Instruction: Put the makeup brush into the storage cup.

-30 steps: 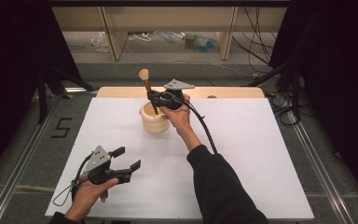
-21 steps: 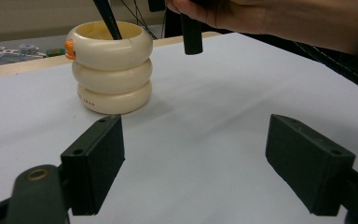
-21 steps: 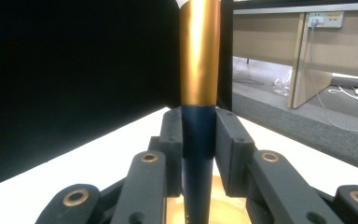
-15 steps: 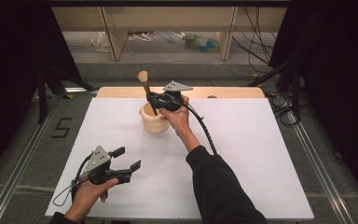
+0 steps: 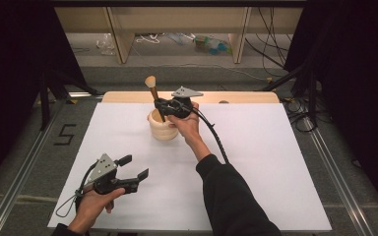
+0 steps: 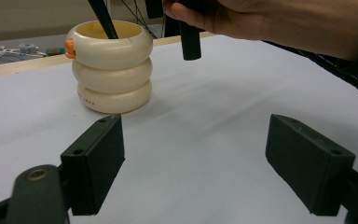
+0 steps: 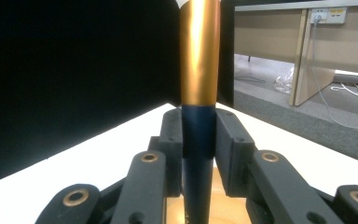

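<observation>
At the lower left of the high view, the left gripper (image 5: 137,167) rests low over the white table cover (image 5: 256,162), its jaws spread wide with nothing between them. Its own view adds detail: flat matte black pads, and the cream holder (image 6: 110,65) at upper left, three stacked rounded rings with a small orange tab at the rim. Farther up, at the centre of the high view, the right gripper (image 5: 161,106) clamps a makeup brush (image 5: 155,97) standing tilted in the holder (image 5: 162,129). The right gripper view shows the brush's (image 7: 198,93) dark blue handle pinched between the pads, under a glossy gold ferrule.
</observation>
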The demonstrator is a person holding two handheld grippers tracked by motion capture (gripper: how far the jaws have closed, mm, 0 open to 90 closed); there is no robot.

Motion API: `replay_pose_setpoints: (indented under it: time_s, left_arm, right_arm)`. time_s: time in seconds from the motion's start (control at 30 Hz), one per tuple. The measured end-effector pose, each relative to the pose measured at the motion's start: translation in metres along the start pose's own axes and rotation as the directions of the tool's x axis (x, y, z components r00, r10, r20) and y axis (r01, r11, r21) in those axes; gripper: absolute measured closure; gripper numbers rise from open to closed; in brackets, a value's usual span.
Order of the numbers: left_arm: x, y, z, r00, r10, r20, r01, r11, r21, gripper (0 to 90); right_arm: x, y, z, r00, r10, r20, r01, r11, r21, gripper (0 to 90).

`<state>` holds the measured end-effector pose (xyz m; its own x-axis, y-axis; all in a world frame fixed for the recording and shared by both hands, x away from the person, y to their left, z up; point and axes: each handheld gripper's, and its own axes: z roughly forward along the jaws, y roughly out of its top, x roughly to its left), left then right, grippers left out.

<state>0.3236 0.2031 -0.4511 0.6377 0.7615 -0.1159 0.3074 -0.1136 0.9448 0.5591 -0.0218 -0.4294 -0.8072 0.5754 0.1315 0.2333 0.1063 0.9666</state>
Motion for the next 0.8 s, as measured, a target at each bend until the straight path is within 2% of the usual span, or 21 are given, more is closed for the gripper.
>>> replay_pose_setpoints:
  time_s: [0.23,0.27,0.3,0.33,0.43,0.47,0.57,0.67,0.7,0.8]
  left_arm:
    - [0.0,0.0,0.0,1.0,0.0,0.0,0.0,1.0,0.0,19.4]
    - [0.0,0.0,0.0,1.0,0.001,0.0,-0.001,1.0,0.001,19.4]
    - [0.0,0.0,0.0,1.0,0.0,0.0,0.0,1.0,0.001,19.4]
    - [0.0,0.0,0.0,1.0,0.001,0.001,-0.001,1.0,0.0,19.4]
    - [0.0,0.0,0.0,1.0,-0.001,0.0,0.001,1.0,-0.001,19.4]
    - [0.0,0.0,0.0,1.0,-0.003,0.001,0.003,1.0,-0.001,19.4]
    - [0.0,0.0,0.0,1.0,0.001,0.0,-0.001,1.0,0.001,19.4]
    - [0.0,0.0,0.0,1.0,0.001,-0.002,-0.001,1.0,0.003,19.4]
    - [0.0,0.0,0.0,1.0,0.001,-0.002,-0.001,1.0,0.003,19.4]
    - [0.0,0.0,0.0,1.0,0.002,-0.003,-0.002,1.0,0.002,19.4]
  right_arm:
    - [-0.001,-0.002,0.0,0.9999,0.014,-0.007,-0.014,1.0,0.019,73.7]
    - [-0.001,-0.003,0.0,0.9993,0.038,-0.006,-0.038,0.999,0.02,65.5]
    - [-0.003,-0.004,0.001,0.9984,0.052,0.022,-0.052,0.998,0.022,55.9]
    - [-0.003,-0.004,0.0,0.9966,0.07,0.043,-0.071,0.997,0.034,52.0]
    - [-0.006,-0.004,-0.003,0.9937,0.095,0.059,-0.096,0.995,0.004,42.1]
    - [-0.006,-0.002,-0.005,0.9924,0.102,0.068,-0.103,0.995,0.009,39.7]
    - [-0.007,0.002,-0.009,0.9907,0.123,0.06,-0.122,0.992,-0.015,37.5]
    - [-0.008,0.007,-0.013,0.9918,0.111,0.062,-0.109,0.993,-0.036,35.9]
    - [-0.007,0.009,-0.015,0.99,0.128,0.06,-0.126,0.992,-0.026,35.4]
    - [-0.008,0.012,-0.02,0.9909,0.118,0.065,-0.117,0.993,-0.017,34.9]
